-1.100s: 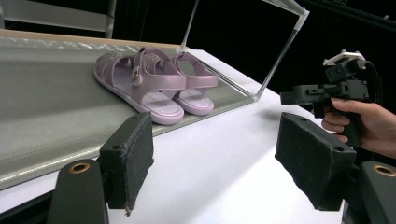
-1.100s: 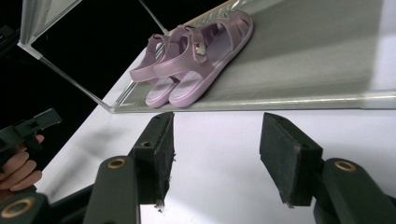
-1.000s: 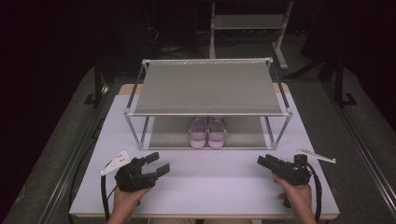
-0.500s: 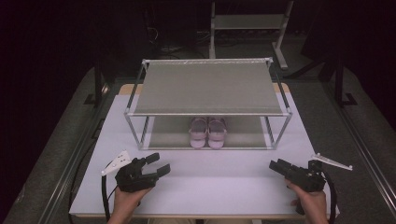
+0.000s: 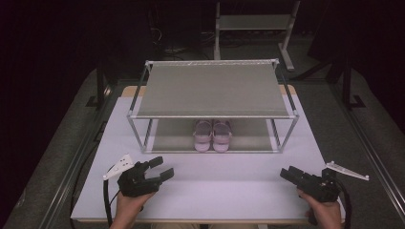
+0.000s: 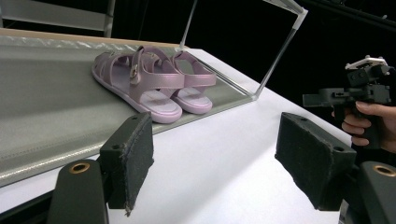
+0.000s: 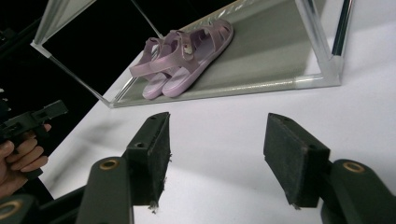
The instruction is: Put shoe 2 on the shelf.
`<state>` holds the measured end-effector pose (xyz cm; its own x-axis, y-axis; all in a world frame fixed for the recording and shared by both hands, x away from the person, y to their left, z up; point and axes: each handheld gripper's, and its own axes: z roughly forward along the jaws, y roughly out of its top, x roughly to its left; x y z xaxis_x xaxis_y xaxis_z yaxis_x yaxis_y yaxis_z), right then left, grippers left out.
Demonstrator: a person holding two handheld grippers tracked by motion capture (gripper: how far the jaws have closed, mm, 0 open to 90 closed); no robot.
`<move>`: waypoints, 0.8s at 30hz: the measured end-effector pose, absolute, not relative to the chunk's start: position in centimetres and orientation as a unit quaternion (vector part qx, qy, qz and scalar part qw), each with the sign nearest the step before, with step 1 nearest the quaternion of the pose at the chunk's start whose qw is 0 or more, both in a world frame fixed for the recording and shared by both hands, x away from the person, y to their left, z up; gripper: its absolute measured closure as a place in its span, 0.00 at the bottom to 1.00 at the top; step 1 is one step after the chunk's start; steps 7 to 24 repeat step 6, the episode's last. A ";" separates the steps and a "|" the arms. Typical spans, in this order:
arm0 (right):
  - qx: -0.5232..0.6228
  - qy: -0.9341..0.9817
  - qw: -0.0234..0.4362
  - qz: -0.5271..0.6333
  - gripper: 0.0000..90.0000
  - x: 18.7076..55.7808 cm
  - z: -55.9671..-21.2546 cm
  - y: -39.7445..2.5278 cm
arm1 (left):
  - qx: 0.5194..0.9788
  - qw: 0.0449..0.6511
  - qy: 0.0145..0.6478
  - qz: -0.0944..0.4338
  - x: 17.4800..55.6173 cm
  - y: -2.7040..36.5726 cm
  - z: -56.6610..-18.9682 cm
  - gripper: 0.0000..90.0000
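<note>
A pair of pink sandals [image 5: 212, 135] stands side by side on the lower shelf of a metal-framed rack [image 5: 212, 116], toes toward me. My left gripper [image 5: 161, 167] rests low over the white table [image 5: 224, 186] at the near left, open and empty. My right gripper [image 5: 286, 172] sits at the near right, also open and empty. In the left gripper view the sandals [image 6: 149, 79] lie beyond the wide-apart jaws of the left gripper [image 6: 219, 154], with the right gripper [image 6: 345, 95] off to the side. In the right gripper view the sandals [image 7: 184, 56] lie past the right gripper [image 7: 224, 154].
The rack's grey top shelf [image 5: 212, 88] overhangs the sandals, with thin corner posts [image 5: 285, 136] on each side. Another metal stand [image 5: 253, 21] is on the dark floor behind the table. A strip of bare table lies between the rack and the near edge.
My right gripper has moved right and back toward the table's near edge. The left gripper and the sandals have stayed put.
</note>
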<state>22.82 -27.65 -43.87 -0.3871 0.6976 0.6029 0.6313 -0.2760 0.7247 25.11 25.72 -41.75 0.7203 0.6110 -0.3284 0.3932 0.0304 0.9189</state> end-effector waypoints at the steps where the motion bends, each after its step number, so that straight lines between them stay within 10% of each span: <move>1: 0.552 0.601 0.034 0.577 0.43 22.7 -43.8 -27.7 | 0.691 0.619 0.363 0.088 25.1 25.7 -41.7 0.30; 24: 0.548 0.606 0.058 0.574 0.42 22.0 -44.2 -27.5 | 0.691 0.621 0.360 0.088 25.3 25.6 -41.6 0.30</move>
